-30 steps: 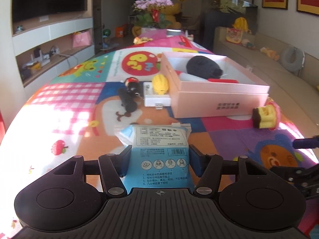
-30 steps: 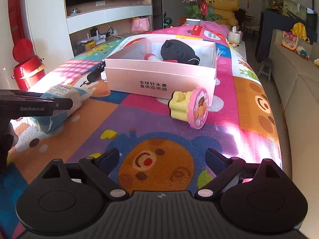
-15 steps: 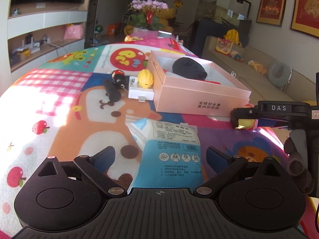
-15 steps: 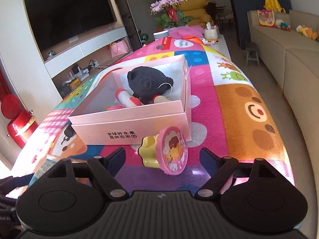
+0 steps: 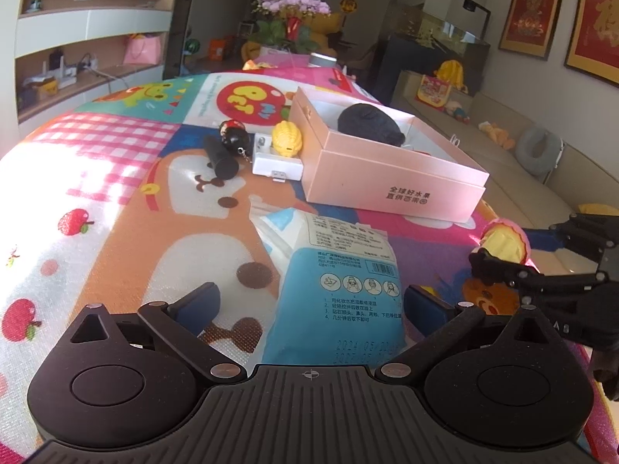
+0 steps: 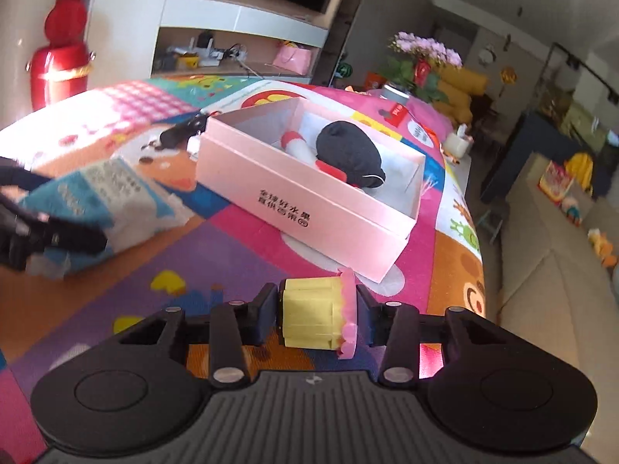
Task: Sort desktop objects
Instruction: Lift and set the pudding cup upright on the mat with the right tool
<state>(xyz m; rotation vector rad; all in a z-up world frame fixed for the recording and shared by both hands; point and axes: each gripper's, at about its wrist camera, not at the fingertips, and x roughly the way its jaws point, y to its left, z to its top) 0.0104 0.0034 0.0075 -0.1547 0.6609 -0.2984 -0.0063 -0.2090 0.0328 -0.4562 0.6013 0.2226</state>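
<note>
A blue and white wipes pack [image 5: 340, 270] lies flat on the colourful mat. It sits between the fingers of my left gripper [image 5: 309, 301], whose jaws are opening wide and do not touch it. My right gripper [image 6: 317, 315] is closing on a yellow cupcake-shaped toy with a pink frilled top [image 6: 305, 309], and both pads press on its ends. In the left wrist view the same toy [image 5: 503, 241] shows at the right, low over the mat. Just beyond stands the open pink box [image 6: 309, 216], which holds a black plush [image 6: 348, 152] and a red and white item [image 6: 300, 147].
Left of the pink box [image 5: 387, 178] lie a black cylinder [image 5: 220, 154], a black and red keychain [image 5: 234, 135], a yellow ridged toy [image 5: 287, 138] and a white adapter [image 5: 276, 164]. The table edge runs along the right, with a sofa [image 6: 561, 290] beyond it.
My left gripper opened and let go of the wipes pack, which now rests on the mat. My right gripper rolled, moved up to the cupcake toy and closed on it.
</note>
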